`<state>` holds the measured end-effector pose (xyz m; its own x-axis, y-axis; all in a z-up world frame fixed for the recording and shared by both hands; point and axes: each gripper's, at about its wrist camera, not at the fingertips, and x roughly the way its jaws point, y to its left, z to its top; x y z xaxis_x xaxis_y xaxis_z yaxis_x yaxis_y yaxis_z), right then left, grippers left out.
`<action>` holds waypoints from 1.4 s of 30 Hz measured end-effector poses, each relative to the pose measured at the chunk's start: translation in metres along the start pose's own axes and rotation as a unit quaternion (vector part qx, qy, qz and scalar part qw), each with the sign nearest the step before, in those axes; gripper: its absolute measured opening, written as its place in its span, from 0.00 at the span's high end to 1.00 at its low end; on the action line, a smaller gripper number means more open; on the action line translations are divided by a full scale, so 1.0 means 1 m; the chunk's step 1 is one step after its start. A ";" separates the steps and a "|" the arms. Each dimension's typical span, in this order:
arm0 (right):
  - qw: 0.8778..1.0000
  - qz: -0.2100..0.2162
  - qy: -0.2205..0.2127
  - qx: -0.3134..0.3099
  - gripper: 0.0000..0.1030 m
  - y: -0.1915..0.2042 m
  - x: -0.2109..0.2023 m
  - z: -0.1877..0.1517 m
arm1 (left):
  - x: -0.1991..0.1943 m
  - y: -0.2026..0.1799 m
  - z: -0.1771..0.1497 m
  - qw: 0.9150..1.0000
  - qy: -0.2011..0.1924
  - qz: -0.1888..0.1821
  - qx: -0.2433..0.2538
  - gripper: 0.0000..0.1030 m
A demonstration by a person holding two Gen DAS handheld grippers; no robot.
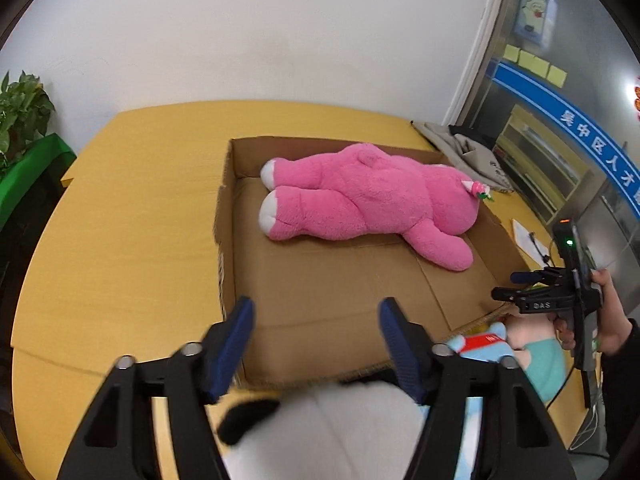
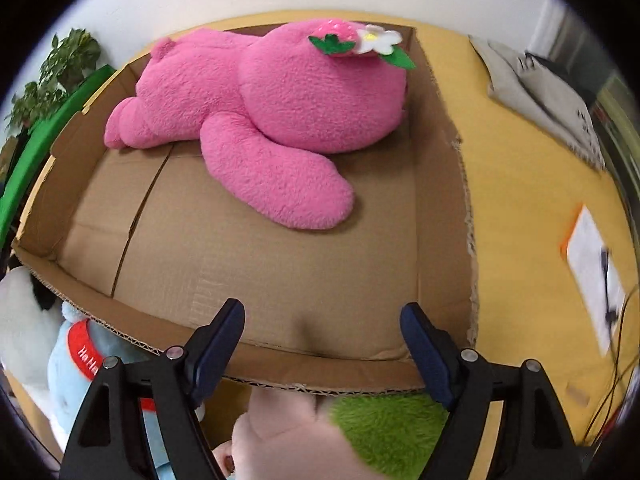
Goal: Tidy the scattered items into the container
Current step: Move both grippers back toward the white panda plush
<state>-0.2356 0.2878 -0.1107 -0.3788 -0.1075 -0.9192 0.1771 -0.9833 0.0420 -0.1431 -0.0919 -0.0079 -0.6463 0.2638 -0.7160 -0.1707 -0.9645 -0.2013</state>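
Note:
A shallow cardboard box (image 1: 340, 292) (image 2: 248, 248) lies on the yellow table. A big pink plush bear (image 1: 368, 196) (image 2: 264, 100) lies in its far half. My left gripper (image 1: 316, 320) is open over the box's near rim, above a white-and-black plush (image 1: 340, 432) outside the box; that plush also shows in the right wrist view (image 2: 20, 312). My right gripper (image 2: 322, 328) (image 1: 516, 284) is open over the near rim, above a pale pink and green plush (image 2: 320, 436) (image 1: 540, 356). A light blue plush with a red band (image 2: 80, 368) (image 1: 486, 344) lies between them.
A green planter with a leafy plant (image 1: 24, 152) (image 2: 60, 80) stands at the table's left. A grey cloth bag (image 1: 468, 148) (image 2: 540, 96) and a white paper (image 2: 596, 272) (image 1: 528, 236) lie on the table (image 1: 132, 220) (image 2: 516, 184) at right. Cables hang at the right edge.

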 end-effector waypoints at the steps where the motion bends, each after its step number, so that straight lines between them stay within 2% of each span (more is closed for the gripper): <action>1: 1.000 -0.006 -0.010 0.006 0.22 0.001 -0.005 -0.004 | -0.007 0.000 -0.004 1.000 -0.008 0.002 -0.001 0.16; 2: 0.999 -0.015 -0.028 0.014 0.22 0.003 -0.013 -0.006 | -0.014 -0.001 -0.009 1.000 -0.017 0.005 -0.004 0.14; 3: 0.997 -0.029 -0.066 0.033 0.22 0.004 -0.029 -0.009 | -0.021 -0.002 -0.012 1.000 -0.026 0.008 -0.005 0.10; 6: 0.981 -0.035 -0.169 0.083 0.19 0.018 -0.092 -0.028 | -0.041 -0.008 -0.023 0.998 -0.056 0.020 -0.007 0.00; 9: 0.966 -0.018 -0.240 0.091 0.08 0.037 -0.140 -0.050 | -0.058 -0.025 -0.029 0.996 -0.081 0.028 0.002 0.00; 10: 0.964 -0.018 -0.249 0.090 0.01 0.043 -0.147 -0.055 | -0.061 -0.031 -0.031 0.996 -0.088 0.029 0.006 0.00; 13: 0.963 -0.011 -0.256 0.078 0.00 0.065 -0.157 -0.072 | -0.071 -0.051 -0.037 0.994 -0.104 0.036 0.015 0.00; 16: 0.958 -0.042 -0.276 0.073 0.00 0.078 -0.168 -0.093 | -0.078 -0.066 -0.043 0.993 -0.109 0.028 0.023 0.00; 18: 0.955 -0.048 -0.283 0.067 0.00 0.083 -0.176 -0.104 | -0.082 -0.075 -0.047 0.992 -0.114 0.030 0.036 0.00; 25: 0.948 -0.066 -0.307 0.047 0.00 0.097 -0.198 -0.118 | -0.084 -0.093 -0.061 0.993 -0.113 0.025 0.034 0.00; 42: 0.956 -0.063 -0.283 0.038 0.00 0.108 -0.183 -0.124 | -0.069 -0.086 -0.069 0.995 -0.098 0.021 0.021 0.00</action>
<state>-0.0345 0.2192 0.0131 -0.8274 -0.0296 -0.5608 0.0404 -0.9992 -0.0069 -0.0326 -0.0264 0.0126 -0.7853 0.2203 -0.5785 -0.1687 -0.9753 -0.1424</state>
